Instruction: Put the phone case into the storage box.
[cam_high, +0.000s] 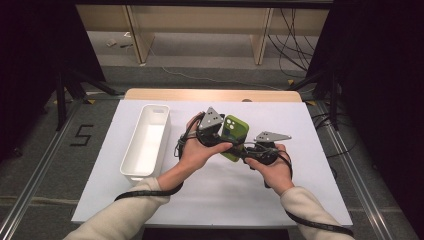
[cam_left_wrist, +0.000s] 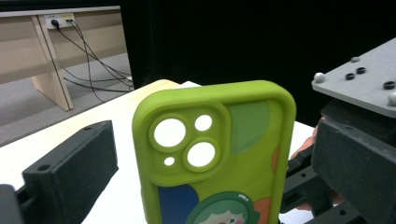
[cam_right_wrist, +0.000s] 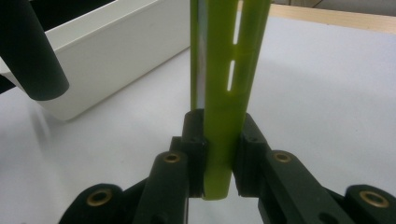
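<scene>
A green phone case (cam_high: 235, 131) with a cartoon print is held up above the white table top (cam_high: 225, 200), camera cut-outs at the top. My right gripper (cam_high: 243, 151) is shut on its lower edge; in the right gripper view both pads pinch the thin green edge (cam_right_wrist: 229, 93) at my right gripper (cam_right_wrist: 219, 156). My left gripper (cam_high: 224, 136) faces the back of the case (cam_left_wrist: 215, 154) from the left. Its jaws stand open around the case, and a narrow gap shows beside the left finger (cam_left_wrist: 70, 168).
A long white bin (cam_high: 129, 167) lies on the table's left side, and its wall (cam_right_wrist: 116, 56) shows close by in the right gripper view. The right gripper's grey plate (cam_left_wrist: 364, 84) sits just right of the case. Cables trail off the front edge.
</scene>
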